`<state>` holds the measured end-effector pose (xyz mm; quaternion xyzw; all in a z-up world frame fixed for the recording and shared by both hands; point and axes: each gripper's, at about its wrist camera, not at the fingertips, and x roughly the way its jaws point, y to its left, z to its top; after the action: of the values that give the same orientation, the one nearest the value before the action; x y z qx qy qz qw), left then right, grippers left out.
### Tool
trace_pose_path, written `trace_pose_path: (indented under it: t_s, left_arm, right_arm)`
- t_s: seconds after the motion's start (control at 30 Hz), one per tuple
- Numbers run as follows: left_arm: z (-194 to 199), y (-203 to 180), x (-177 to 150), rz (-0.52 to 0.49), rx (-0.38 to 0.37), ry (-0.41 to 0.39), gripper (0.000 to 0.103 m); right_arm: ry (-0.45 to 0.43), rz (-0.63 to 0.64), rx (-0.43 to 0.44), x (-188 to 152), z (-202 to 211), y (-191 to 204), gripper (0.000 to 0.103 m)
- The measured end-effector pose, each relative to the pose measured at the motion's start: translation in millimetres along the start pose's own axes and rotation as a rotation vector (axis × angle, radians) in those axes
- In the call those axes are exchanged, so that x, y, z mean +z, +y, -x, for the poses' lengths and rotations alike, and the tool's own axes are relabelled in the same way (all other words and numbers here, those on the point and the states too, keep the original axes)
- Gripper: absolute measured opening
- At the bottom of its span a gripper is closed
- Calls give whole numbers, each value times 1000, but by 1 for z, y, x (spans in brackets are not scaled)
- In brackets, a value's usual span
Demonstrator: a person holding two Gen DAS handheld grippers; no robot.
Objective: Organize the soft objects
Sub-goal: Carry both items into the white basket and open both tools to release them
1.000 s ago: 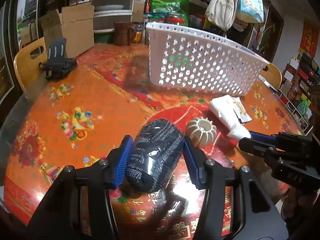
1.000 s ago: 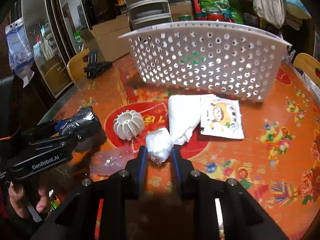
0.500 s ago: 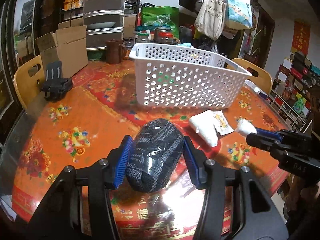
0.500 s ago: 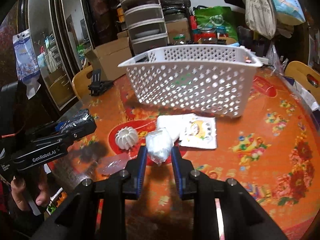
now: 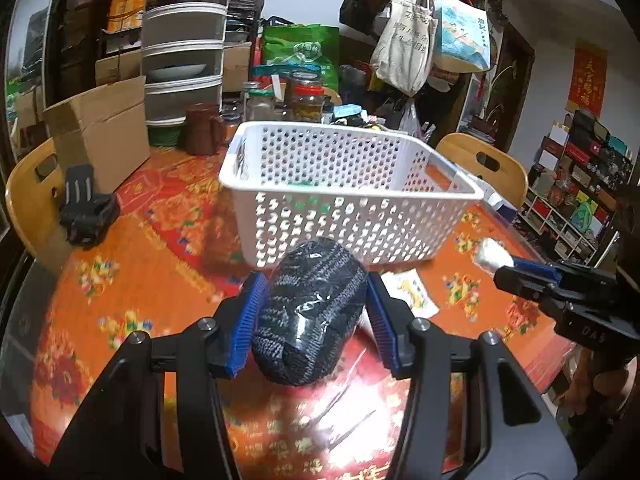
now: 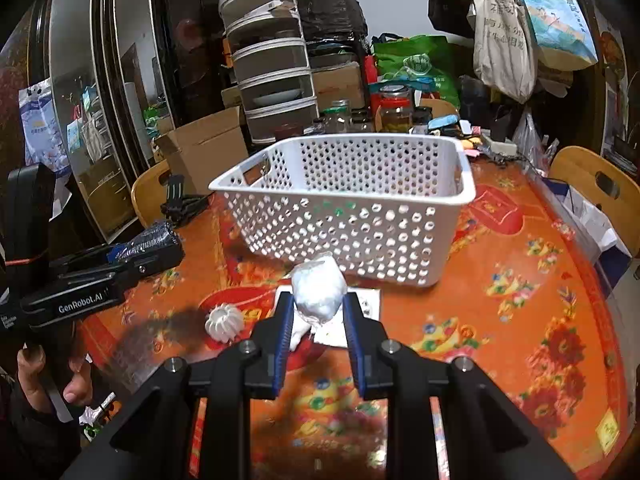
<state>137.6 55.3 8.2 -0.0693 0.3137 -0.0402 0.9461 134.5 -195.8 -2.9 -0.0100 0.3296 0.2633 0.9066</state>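
Left tongs (image 5: 312, 312): we are pinching a dark knitted roll (image 5: 310, 314) wrapped in clear film, held above the table (image 5: 132, 264), just before the basket (image 5: 348, 196).
Right tongs (image 6: 318, 322): we are pinching a white wrapped bundle (image 6: 318, 294) above the table, near the basket's front wall.
Table: a white ribbed ball (image 6: 224, 320) and a printed packet (image 5: 410, 296) are lying there.

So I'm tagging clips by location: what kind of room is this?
Likely a home dining room used for storage: a round table with a floral cloth, wooden chairs, stacked drawers, jars and hanging tote bags.
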Motion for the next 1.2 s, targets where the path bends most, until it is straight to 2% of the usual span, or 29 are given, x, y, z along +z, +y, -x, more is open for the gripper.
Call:
trace_pose_path:
  t_s: [0.3,0.6,0.87,1.2]
  left_arm:
    - [-18,-13,65,-8,-35,4,49]
    - [-69,-17,119,1,-19,64,49]
    - [-130,-11,145,24,16,169,49]
    - [-202,-3,153,29,66,290,49]
  right_arm:
    - [-16,34,-48,49,-3,-10,24]
    - [24,43,-125,88,-36,-26,24]
    - [97,52,-168,115,-75,-37,24]
    - [207,40,-215,131,-127,-53,24]
